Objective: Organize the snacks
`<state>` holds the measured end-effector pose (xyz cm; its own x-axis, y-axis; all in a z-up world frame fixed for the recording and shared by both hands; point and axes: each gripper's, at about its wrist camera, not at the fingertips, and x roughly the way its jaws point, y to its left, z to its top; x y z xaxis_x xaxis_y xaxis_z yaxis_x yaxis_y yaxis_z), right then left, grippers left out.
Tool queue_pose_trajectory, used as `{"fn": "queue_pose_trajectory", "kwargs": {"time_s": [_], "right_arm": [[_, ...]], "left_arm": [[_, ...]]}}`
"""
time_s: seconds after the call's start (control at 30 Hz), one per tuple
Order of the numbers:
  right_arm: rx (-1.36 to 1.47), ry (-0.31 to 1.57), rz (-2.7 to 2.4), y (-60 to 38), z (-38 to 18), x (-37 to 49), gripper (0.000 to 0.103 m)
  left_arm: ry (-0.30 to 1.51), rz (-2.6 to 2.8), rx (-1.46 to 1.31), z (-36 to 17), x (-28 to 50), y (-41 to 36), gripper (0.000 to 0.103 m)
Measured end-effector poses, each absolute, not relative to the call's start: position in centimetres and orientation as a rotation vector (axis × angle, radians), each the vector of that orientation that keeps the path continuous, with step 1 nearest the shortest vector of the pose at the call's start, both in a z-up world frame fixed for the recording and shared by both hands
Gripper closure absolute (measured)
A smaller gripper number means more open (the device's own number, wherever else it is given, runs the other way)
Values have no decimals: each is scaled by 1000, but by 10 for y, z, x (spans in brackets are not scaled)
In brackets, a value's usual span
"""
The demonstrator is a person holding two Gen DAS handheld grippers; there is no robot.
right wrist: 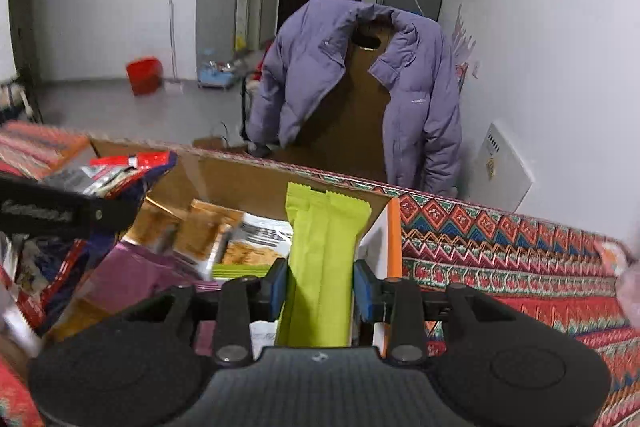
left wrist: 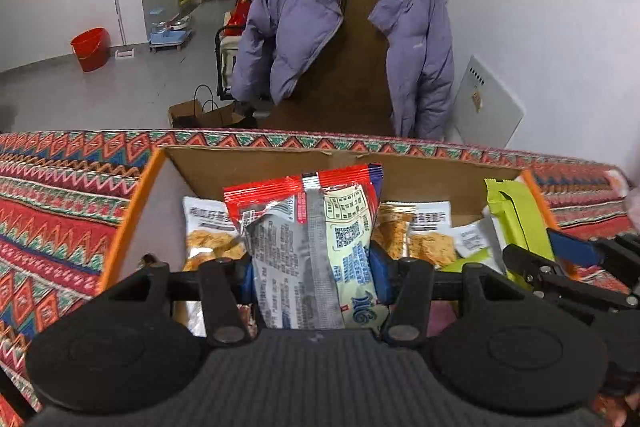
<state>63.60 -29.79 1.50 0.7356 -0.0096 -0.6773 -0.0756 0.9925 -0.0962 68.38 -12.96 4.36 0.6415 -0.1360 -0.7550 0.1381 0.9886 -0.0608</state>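
Note:
My left gripper (left wrist: 312, 275) is shut on a red and silver snack packet (left wrist: 308, 227), held upright over the open cardboard box (left wrist: 248, 163). My right gripper (right wrist: 320, 287) is shut on a lime-green wrapped bar (right wrist: 324, 259), held upright over the box's right end (right wrist: 394, 239). In the left wrist view the green bar (left wrist: 516, 219) and the right gripper's fingers (left wrist: 576, 247) show at the right. In the right wrist view the red packet (right wrist: 120, 175) and the left gripper's finger (right wrist: 60, 213) show at the left. Several orange cracker packets (left wrist: 208, 235) (right wrist: 204, 231) lie inside the box.
The box stands on a red patterned cloth (left wrist: 60, 211) (right wrist: 520, 267). Beyond the table edge a purple jacket (left wrist: 320, 27) hangs over a brown board. A red bucket (left wrist: 91, 49) and a brown paper bag (left wrist: 204, 115) stand on the grey floor. A white panel (left wrist: 486, 103) leans against the wall.

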Motion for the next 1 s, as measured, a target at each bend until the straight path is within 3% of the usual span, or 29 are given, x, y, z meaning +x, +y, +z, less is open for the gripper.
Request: {"fn": "queue_pose_trajectory", "kwargs": {"time_s": [0.17, 0.27, 0.3, 0.63, 0.73, 0.83, 0.9, 0.97, 1.0], "right_arm": [[-113, 766, 35, -299, 6, 643, 68], [-91, 768, 60, -304, 7, 638, 56], [-84, 765, 61, -306, 10, 636, 51], [-44, 730, 114, -319, 81, 594, 41], [18, 702, 121, -325, 103, 572, 26], [64, 680, 134, -325, 114, 548, 22], [58, 672, 136, -320, 118, 533, 22], [60, 648, 139, -316, 123, 517, 19], [66, 629, 140, -314, 124, 509, 11]], "left_arm": [[922, -206, 11, 23, 697, -140, 46], [888, -234, 8, 25, 687, -141, 28], [874, -237, 8, 30, 684, -139, 27], [780, -235, 40, 107, 637, -110, 23], [723, -249, 85, 131, 606, -98, 20], [663, -245, 100, 147, 575, -85, 16], [615, -234, 113, 151, 555, -80, 5], [580, -225, 118, 155, 535, -75, 2], [567, -227, 112, 156, 526, -73, 2]]}}
